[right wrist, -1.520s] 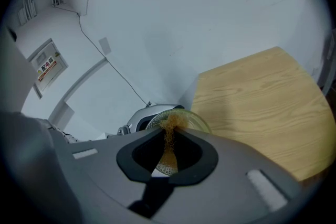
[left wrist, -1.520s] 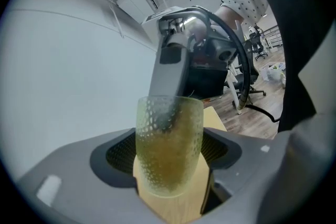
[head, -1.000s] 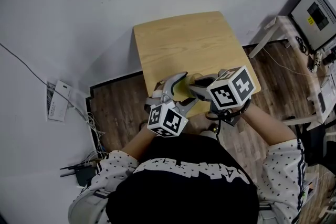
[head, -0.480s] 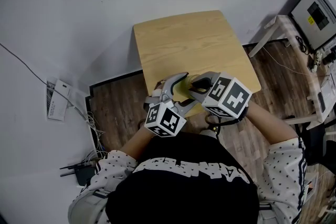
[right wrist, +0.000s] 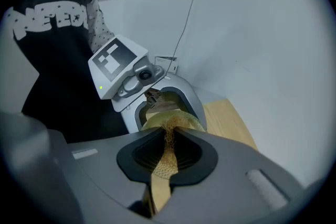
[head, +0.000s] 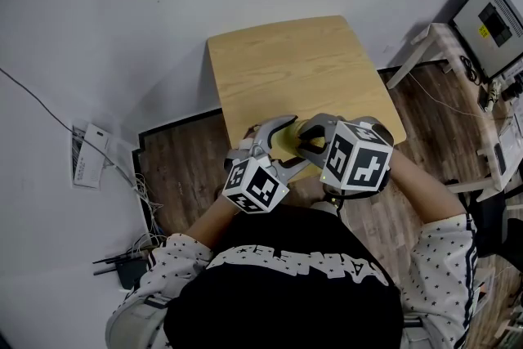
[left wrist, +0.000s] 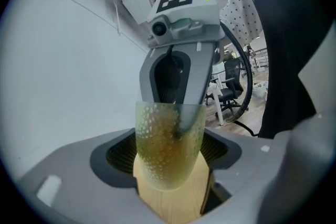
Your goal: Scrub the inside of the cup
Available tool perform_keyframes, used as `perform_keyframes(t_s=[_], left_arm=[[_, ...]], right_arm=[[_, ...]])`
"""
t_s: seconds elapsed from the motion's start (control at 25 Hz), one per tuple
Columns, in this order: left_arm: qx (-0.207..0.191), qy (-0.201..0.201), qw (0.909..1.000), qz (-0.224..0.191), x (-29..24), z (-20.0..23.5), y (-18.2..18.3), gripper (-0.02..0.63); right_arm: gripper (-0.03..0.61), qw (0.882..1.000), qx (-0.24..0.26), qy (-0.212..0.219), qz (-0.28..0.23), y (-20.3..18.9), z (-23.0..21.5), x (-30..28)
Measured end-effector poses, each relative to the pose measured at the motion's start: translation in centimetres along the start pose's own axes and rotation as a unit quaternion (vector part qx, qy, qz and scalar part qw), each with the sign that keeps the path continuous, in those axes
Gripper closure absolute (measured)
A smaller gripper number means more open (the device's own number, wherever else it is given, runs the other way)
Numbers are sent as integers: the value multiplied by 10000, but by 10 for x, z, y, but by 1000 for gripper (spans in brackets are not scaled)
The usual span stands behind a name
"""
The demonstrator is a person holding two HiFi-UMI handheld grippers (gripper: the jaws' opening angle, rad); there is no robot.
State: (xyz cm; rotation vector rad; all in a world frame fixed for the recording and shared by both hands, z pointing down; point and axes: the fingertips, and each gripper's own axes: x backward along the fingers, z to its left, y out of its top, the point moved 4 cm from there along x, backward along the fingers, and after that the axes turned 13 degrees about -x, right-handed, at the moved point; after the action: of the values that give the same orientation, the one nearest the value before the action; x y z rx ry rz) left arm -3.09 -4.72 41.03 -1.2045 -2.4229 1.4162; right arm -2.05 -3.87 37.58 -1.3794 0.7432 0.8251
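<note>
A yellowish, see-through dimpled cup (head: 285, 142) (left wrist: 168, 149) is held over the near edge of the wooden table (head: 298, 69), tilted toward the right hand. My left gripper (head: 275, 141) (left wrist: 166, 153) is shut on its sides. My right gripper (head: 307, 140) (right wrist: 167, 150) is shut on a golden mesh scrubber (right wrist: 166, 157) and points steeply down into the cup's mouth (right wrist: 181, 122). Through the cup wall, the scrubber shows as a dark patch (left wrist: 178, 128). The cup's bottom is hidden behind the jaws.
The person's dark shirt (head: 286, 290) fills the near side. A monitor on a white stand (head: 489, 22) is at the far right. A white box with cables (head: 90, 158) lies on the floor at the left. An office chair (left wrist: 231, 93) stands beyond.
The right gripper has rolled strongly about its own axis, so its marker cube has turned and shifted slightly toward the person. The left gripper and cup have stayed nearly still.
</note>
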Motion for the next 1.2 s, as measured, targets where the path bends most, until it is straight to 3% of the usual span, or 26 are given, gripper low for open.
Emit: perform_keyframes(t_s=[0.24,0.68,1.2], left_arm=[[-12,-304,9995,-103,0,-5,1,249],[20,-961,9947,-365,-3,-21,7,250],[110,-1027,9941,-334,-7,-23,0,249]], right_arm=[[532,9943,982,32,402,-4,8,-1],[531,9686,2344,199,806,-21,25,2],[529,9691,2340,178,755,-24,20,16]])
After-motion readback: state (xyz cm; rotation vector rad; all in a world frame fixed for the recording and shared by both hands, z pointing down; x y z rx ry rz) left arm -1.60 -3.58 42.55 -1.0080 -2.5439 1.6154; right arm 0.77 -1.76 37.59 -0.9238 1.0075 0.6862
